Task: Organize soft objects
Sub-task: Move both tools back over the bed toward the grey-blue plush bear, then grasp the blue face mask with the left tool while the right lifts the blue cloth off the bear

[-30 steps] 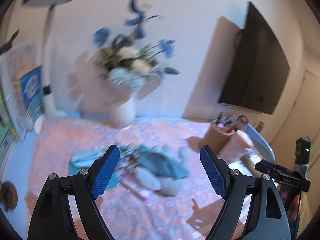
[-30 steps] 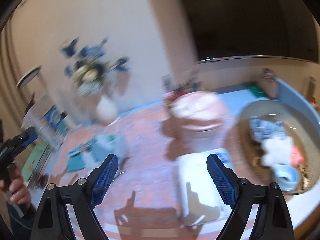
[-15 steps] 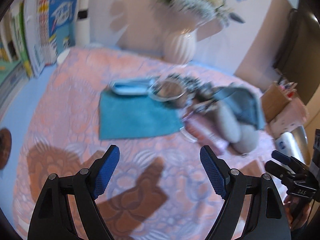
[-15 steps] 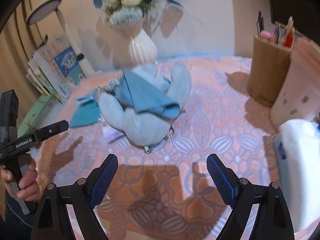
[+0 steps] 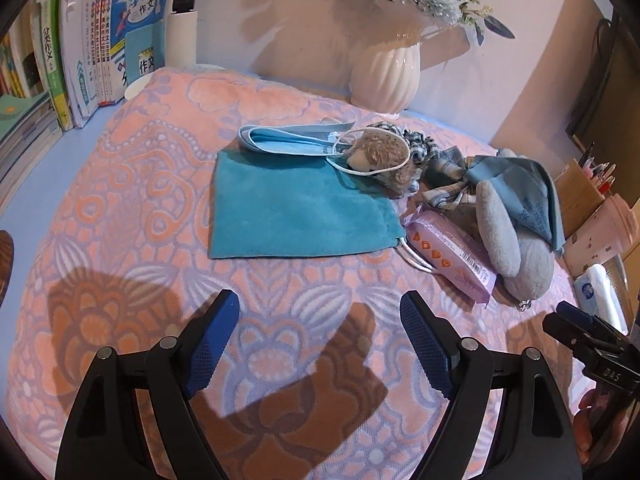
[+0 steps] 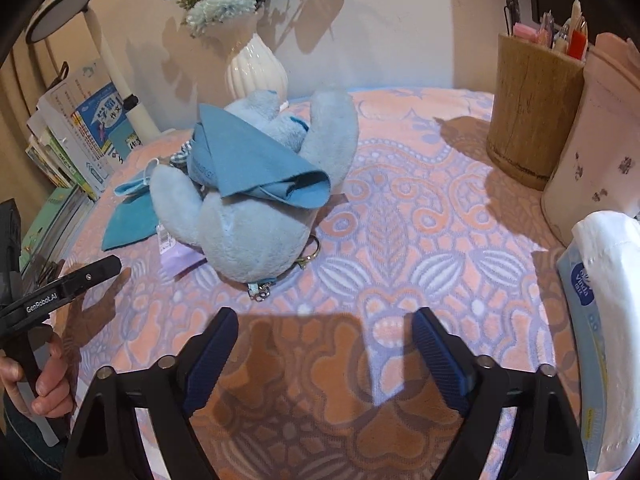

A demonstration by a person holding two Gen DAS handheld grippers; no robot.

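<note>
Soft things lie on a pink patterned cloth (image 5: 152, 208). A flat teal drawstring pouch (image 5: 292, 212) lies in the middle, a light blue face mask (image 5: 288, 142) behind it, and a small brown plush (image 5: 380, 156) with a checked scrunchie (image 5: 440, 168) beside that. A grey-blue plush toy (image 6: 256, 216) has a blue cloth (image 6: 256, 168) draped over it; it also shows in the left wrist view (image 5: 508, 240). A lilac wipes pack (image 5: 452, 256) lies against it. My left gripper (image 5: 320, 344) is open and empty, above the cloth short of the pouch. My right gripper (image 6: 324, 356) is open and empty, short of the plush toy.
A white vase of flowers (image 5: 386, 76) stands at the back. Books (image 5: 80, 52) line the left side. A wooden pen holder (image 6: 532, 112), a pink container (image 6: 592, 140) and a tissue pack (image 6: 604, 312) stand at the right. A lamp (image 6: 100, 52) stands back left.
Both grippers have tilted down from the wall and moved closer over the cloth; the soft things now sit sharper and larger in both views. Both stay open.
</note>
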